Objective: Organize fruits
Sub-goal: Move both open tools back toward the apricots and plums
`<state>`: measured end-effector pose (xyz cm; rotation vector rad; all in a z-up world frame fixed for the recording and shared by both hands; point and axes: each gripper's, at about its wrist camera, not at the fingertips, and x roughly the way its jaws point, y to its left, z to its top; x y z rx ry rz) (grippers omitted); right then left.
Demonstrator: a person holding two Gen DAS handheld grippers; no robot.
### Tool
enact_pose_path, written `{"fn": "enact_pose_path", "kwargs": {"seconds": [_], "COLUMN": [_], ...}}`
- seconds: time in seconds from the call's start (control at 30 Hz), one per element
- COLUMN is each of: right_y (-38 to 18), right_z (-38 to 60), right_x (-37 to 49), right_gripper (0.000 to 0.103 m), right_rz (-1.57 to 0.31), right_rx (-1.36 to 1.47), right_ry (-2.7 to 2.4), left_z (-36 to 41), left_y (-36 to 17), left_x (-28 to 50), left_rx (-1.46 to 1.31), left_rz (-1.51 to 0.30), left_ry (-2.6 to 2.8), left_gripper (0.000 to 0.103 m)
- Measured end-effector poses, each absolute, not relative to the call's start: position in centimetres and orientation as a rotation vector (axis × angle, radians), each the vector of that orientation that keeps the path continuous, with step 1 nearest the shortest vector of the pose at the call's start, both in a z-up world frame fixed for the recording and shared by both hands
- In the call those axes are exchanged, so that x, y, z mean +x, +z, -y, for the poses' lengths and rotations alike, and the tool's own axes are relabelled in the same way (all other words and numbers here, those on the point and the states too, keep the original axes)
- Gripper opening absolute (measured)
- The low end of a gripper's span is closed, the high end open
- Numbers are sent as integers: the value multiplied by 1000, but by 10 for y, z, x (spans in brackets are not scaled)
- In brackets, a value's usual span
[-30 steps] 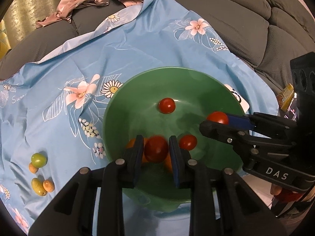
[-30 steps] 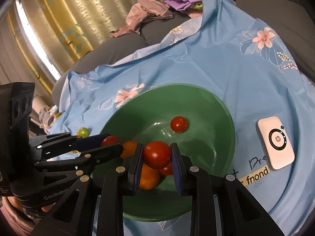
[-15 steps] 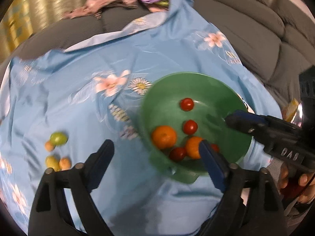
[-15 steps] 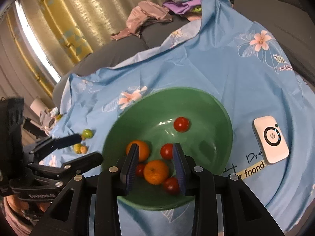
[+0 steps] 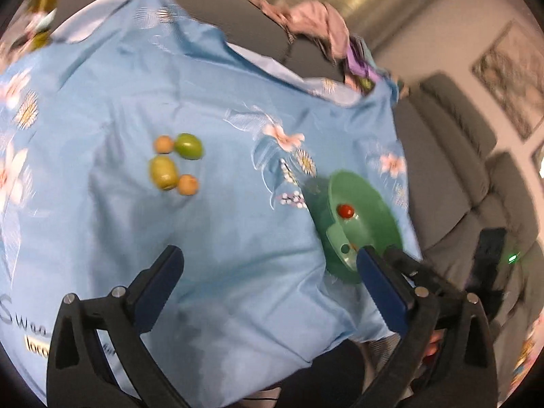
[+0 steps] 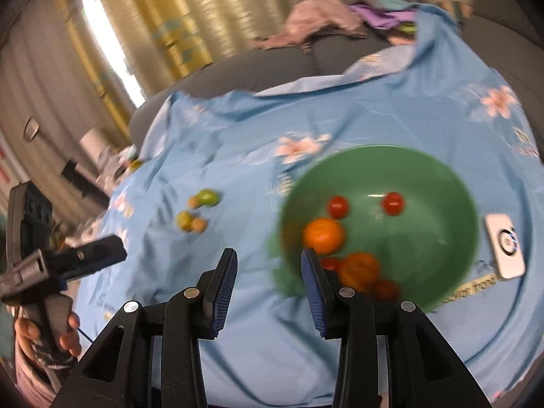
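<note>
A green bowl (image 6: 438,183) on the blue floral cloth holds two oranges (image 6: 323,234) and several red tomatoes (image 6: 392,203); it also shows at the right in the left wrist view (image 5: 374,204). Two green fruits (image 5: 188,145) and two small orange fruits (image 5: 188,184) lie loose on the cloth to the bowl's left; they also show in the right wrist view (image 6: 207,197). My left gripper (image 5: 268,285) is wide open and empty, above the cloth between the loose fruits and the bowl. My right gripper (image 6: 268,282) is open and empty at the bowl's near left rim.
A white device (image 6: 505,244) lies on the cloth right of the bowl. Crumpled pink and purple clothes (image 6: 326,20) sit at the far end on the grey sofa (image 5: 452,156). The cloth (image 5: 238,238) drops off at its near edge.
Both grippers let go of their tomatoes into the bowl and opened. The left gripper swung left toward the loose fruits; the right pulled back and shifted left of the bowl.
</note>
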<state>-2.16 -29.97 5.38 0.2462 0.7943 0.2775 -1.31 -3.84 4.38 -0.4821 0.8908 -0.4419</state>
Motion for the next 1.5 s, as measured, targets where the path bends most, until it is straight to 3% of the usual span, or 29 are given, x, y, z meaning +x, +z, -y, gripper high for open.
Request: {"fn": "enact_pose_path", "kwargs": {"seconds": [0.37, 0.73, 1.03, 1.5], "right_y": [52, 32, 22, -4], "right_z": [239, 208, 192, 151], "right_x": [-29, -16, 12, 80], "right_gripper": [40, 40, 40, 40], "right_rz": [-820, -895, -932, -994], "right_rx": [163, 127, 87, -63], "right_ry": [400, 442, 457, 497], "left_z": [-28, -34, -37, -27], "left_y": [60, 18, 12, 10], "left_x": [-66, -46, -20, 66], "left_rx": [-538, -398, -319, -216], "left_rz": [-654, -882, -892, -929], "left_ry": [-411, -376, -352, -362], "left_gripper": [102, 102, 101, 80]}}
